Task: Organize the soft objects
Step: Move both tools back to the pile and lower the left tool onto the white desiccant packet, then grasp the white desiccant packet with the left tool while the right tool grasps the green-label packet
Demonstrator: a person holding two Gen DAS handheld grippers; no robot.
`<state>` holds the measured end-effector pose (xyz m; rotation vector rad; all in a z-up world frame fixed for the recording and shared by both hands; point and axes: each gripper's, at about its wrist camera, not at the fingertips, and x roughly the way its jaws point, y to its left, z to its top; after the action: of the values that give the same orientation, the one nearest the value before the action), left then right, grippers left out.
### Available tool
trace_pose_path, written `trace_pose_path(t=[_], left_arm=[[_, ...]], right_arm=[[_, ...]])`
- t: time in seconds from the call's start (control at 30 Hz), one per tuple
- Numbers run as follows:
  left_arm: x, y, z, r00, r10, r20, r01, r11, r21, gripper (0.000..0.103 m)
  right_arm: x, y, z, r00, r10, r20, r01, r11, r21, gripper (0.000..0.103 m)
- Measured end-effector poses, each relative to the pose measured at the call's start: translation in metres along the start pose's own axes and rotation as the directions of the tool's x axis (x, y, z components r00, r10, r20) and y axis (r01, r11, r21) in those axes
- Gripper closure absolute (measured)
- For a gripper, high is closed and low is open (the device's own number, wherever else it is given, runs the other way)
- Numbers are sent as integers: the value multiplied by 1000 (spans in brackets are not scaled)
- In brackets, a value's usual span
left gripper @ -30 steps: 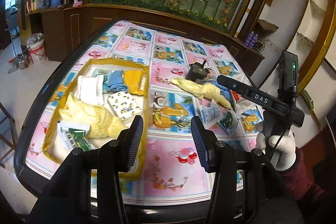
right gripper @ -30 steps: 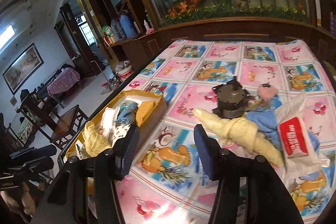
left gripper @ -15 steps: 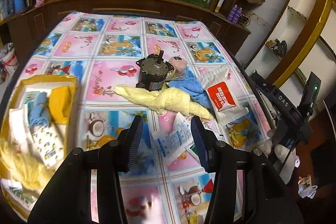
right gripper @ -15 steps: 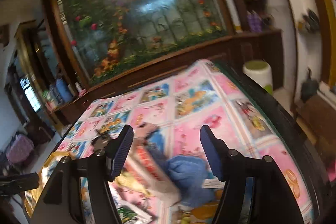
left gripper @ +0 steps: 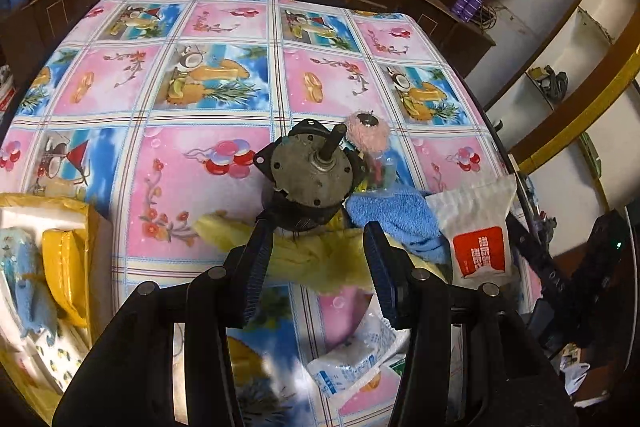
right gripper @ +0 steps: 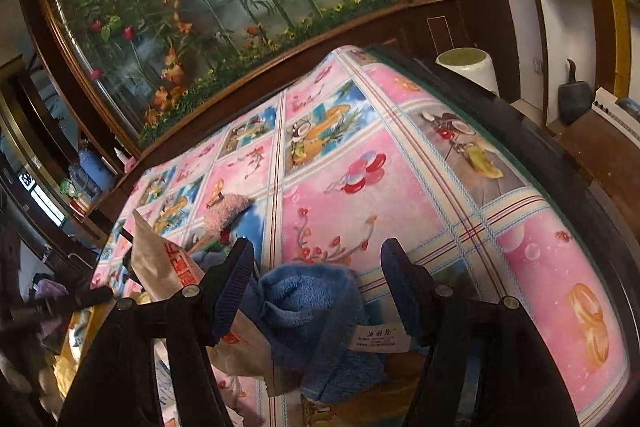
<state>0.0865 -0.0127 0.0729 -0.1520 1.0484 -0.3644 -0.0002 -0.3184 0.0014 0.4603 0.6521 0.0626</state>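
Right now your left gripper (left gripper: pixel 316 267) hangs over the yellow cloth (left gripper: pixel 320 259), which lies stretched across the counter (left gripper: pixel 200 163) just in front of the grey motor (left gripper: pixel 310 179); its fingers (left gripper: pixel 256 267) stand partly apart on either side of the cloth and are not pressing on it. Behind the motor sits a pink fluffy toy (left gripper: pixel 366 133), and to the right of it the blue towel (left gripper: pixel 396 215) lies bunched, touching a white packet with a red label (left gripper: pixel 478 233). Closer to you, two clear-wrapped white packs (left gripper: pixel 352 359) rest on the patterned cloth that covers the counter. At the far left edge the yellow tray (left gripper: pixel 94 255) already holds a blue cloth (left gripper: pixel 30 291), a folded yellow item (left gripper: pixel 66 267) and a lemon-print pack (left gripper: pixel 60 359). Your right gripper (right gripper: pixel 316 287) comes at the blue towel (right gripper: pixel 316 311) from the other side: its jaws have just been opening, and they now stand wide with the towel's rounded end between them, the fingers (right gripper: pixel 236 283) beside the fabric without squeezing it. A white label on the towel faces that camera. The red-labelled packet (right gripper: pixel 168 267) leans against the towel on the left, with the pink toy (right gripper: pixel 226 211) beyond it.
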Motion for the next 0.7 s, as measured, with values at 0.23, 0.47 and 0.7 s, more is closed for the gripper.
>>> trace_pose_path(t=[0.23, 0.47, 0.7], left_arm=[[41, -33, -30, 1000, 28, -4, -27, 985, 169, 41], [8, -40, -110, 977, 155, -146, -102, 942, 320, 55], [-111, 6, -125, 993, 15, 116, -29, 993, 116, 52]], right_arm=[[-27, 11, 0, 996, -26, 83, 30, 998, -48, 37], [-51, 14, 0, 972, -103, 209, 121, 990, -75, 36], [-76, 43, 0, 984, -79, 158, 109, 975, -192, 36]])
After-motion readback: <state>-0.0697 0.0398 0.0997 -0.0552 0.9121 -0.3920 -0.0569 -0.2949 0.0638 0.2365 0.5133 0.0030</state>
